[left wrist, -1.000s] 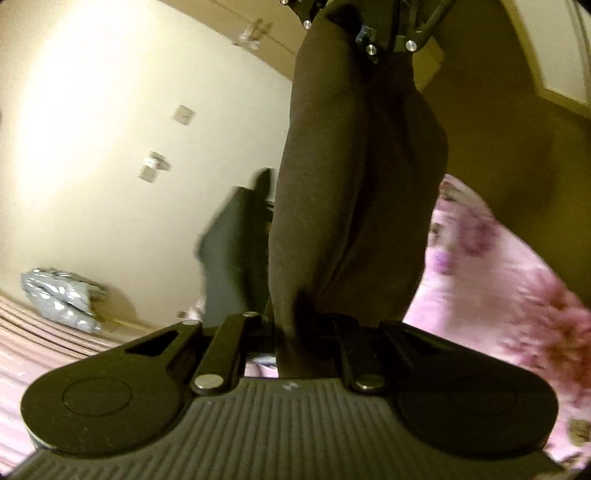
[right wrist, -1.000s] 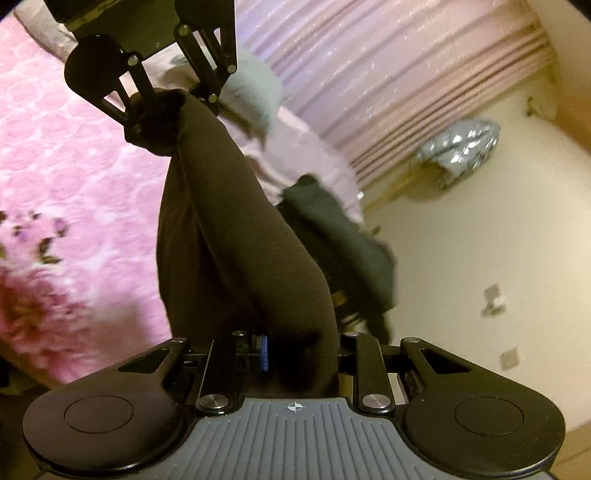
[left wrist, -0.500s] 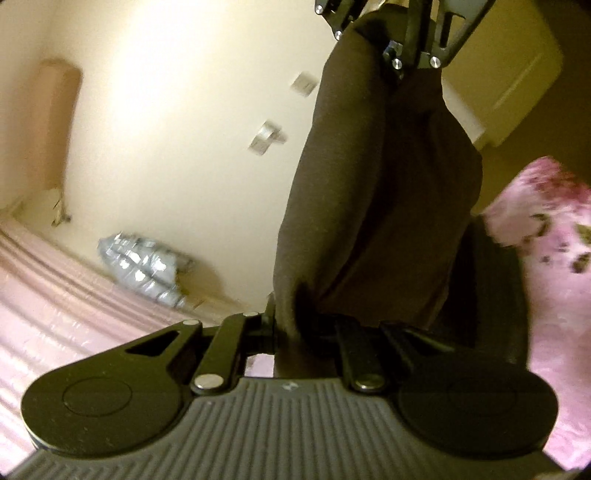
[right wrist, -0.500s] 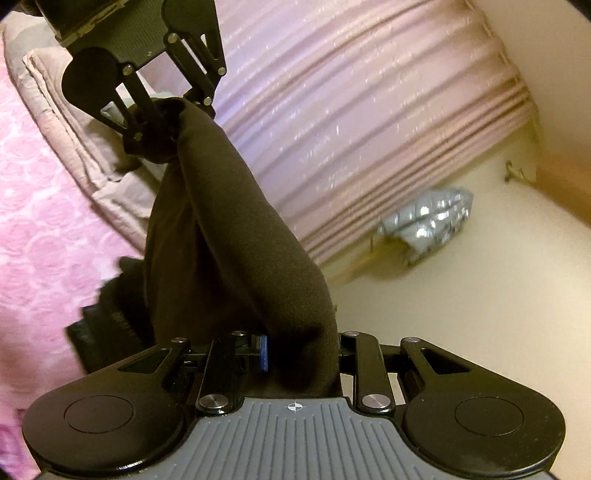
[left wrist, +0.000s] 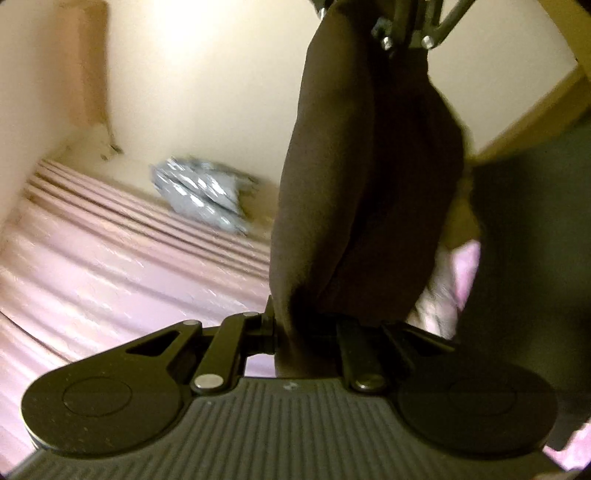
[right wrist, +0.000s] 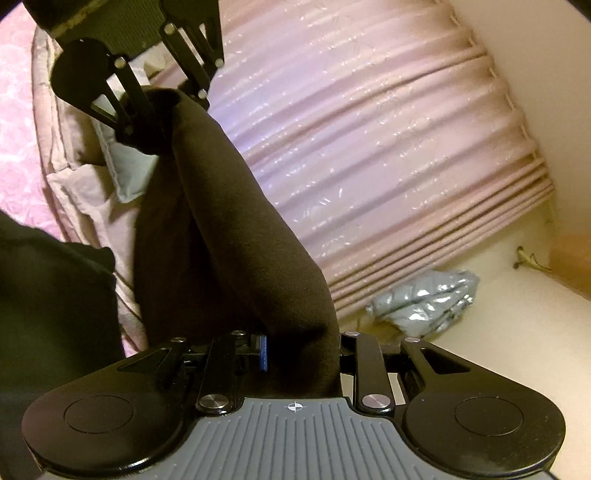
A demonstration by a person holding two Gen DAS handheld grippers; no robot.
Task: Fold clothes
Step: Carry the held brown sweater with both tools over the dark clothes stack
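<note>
A dark brown garment (left wrist: 362, 192) hangs in the air, stretched between my two grippers. In the left wrist view my left gripper (left wrist: 306, 332) is shut on one end of it, and the cloth runs up to my right gripper (left wrist: 402, 33) at the top edge. In the right wrist view my right gripper (right wrist: 303, 354) is shut on the other end of the brown garment (right wrist: 236, 258), which rises to my left gripper (right wrist: 155, 122) at the upper left. The fingertips are buried in the cloth.
A pink pleated curtain (right wrist: 369, 147) fills the background, with a silver crinkled bag (right wrist: 424, 302) on the floor by the cream wall. A pink bed (right wrist: 18, 110) with pillows lies at the left. A second dark garment (right wrist: 48, 302) hangs low.
Both grippers have swung sideways together with the brown garment held between them. The view has turned from the flowered pink bed toward the curtain and wall.
</note>
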